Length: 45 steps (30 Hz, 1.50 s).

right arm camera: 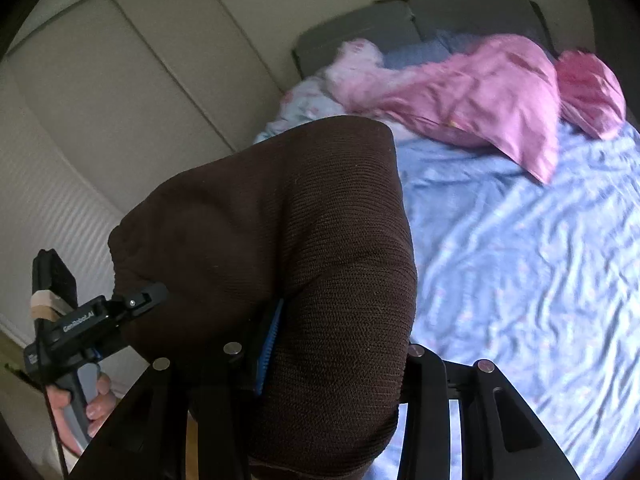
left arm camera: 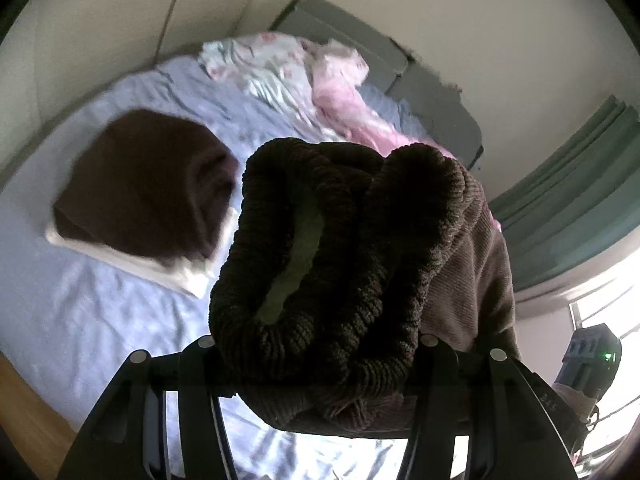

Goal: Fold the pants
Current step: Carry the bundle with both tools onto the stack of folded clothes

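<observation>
Dark brown knit pants hang bunched between both grippers, held up above the bed. In the left wrist view my left gripper [left arm camera: 316, 364] is shut on the ribbed waistband of the pants [left arm camera: 332, 248]. In the right wrist view my right gripper [right arm camera: 324, 356] is shut on a thick fold of the same pants [right arm camera: 280, 220], which hides its fingertips. The left gripper [right arm camera: 132, 304] also shows at the left of that view, gripping the pants' edge. A folded brown garment [left arm camera: 148, 184] lies on a white one on the bed.
The bed has a light blue sheet [right arm camera: 520, 264]. A pink and floral duvet [right arm camera: 480, 92] is heaped near the grey headboard [left arm camera: 360, 44]. A white wardrobe [right arm camera: 120, 80] stands to the left. Green curtains [left arm camera: 580, 184] and a bright window are at the right.
</observation>
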Tool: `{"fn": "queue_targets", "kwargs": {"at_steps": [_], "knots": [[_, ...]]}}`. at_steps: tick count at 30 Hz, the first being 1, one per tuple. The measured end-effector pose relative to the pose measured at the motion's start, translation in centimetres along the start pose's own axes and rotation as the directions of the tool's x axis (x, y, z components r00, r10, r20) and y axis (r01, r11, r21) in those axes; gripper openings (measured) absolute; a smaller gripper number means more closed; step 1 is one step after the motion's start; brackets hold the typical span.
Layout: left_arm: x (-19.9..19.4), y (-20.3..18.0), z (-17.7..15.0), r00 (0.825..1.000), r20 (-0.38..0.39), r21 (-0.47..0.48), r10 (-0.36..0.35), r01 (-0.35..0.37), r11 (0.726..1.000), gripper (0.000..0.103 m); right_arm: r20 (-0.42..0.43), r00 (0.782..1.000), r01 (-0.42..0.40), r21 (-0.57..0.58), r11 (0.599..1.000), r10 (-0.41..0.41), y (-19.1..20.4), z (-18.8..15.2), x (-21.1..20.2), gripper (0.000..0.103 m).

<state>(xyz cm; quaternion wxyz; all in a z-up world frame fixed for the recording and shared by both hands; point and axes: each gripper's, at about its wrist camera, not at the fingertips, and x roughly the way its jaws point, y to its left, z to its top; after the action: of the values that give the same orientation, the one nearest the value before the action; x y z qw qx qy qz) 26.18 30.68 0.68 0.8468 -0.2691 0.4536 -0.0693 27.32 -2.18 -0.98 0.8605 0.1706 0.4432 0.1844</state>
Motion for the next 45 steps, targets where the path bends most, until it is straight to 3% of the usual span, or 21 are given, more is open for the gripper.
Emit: {"fn": "queue_targets", "kwargs": {"at_steps": [4,10,18,24,30,33,39,45], "knots": [[-2.9,3.9,3.2,0.998,0.056,0.011,0.033,-0.034,0.999,0.053,0.021,0.999,-0.043,-0.031,0.999,0.044,5.0,0.4,1.6,0.040],[-4.3,9.9,8.3,0.992,0.101,-0.009,0.080,-0.079,0.997,0.053,0.012,0.995,-0.103,-0.067,0.992,0.104,11.9,1.8,6.4,0.040],[-3.3,17.4,14.5,0.982,0.121,-0.024,0.145,-0.143,0.989,0.052,-0.019,0.991,-0.135,-0.085,0.987,0.134,18.9,3.9,14.2,0.040],[-0.2,22.8,17.9,0.981,0.115,-0.071,0.157,-0.150,0.986,0.051,-0.032,0.992,-0.123,-0.137,0.983,0.120,22.7,5.0,19.6,0.040],[5.6,26.3,19.6,0.988,0.055,-0.126,0.142,-0.134,0.983,0.051,-0.048,0.997,-0.072,-0.172,0.982,0.065,23.1,5.6,25.2,0.040],[9.2,28.0,19.4,0.995,-0.011,-0.188,0.094,-0.095,0.978,0.050,-0.075,0.997,-0.031,-0.166,0.986,0.019,22.3,5.4,28.0,0.040],[13.1,28.6,18.1,0.993,-0.098,-0.183,0.066,-0.083,0.980,0.051,-0.099,0.992,0.052,-0.198,0.979,-0.073,20.3,4.4,29.8,0.040],[14.3,29.3,17.4,0.986,-0.151,-0.162,0.077,-0.101,0.982,0.053,-0.237,0.971,0.047,0.026,0.999,-0.039,16.0,3.3,32.6,0.041]]}}
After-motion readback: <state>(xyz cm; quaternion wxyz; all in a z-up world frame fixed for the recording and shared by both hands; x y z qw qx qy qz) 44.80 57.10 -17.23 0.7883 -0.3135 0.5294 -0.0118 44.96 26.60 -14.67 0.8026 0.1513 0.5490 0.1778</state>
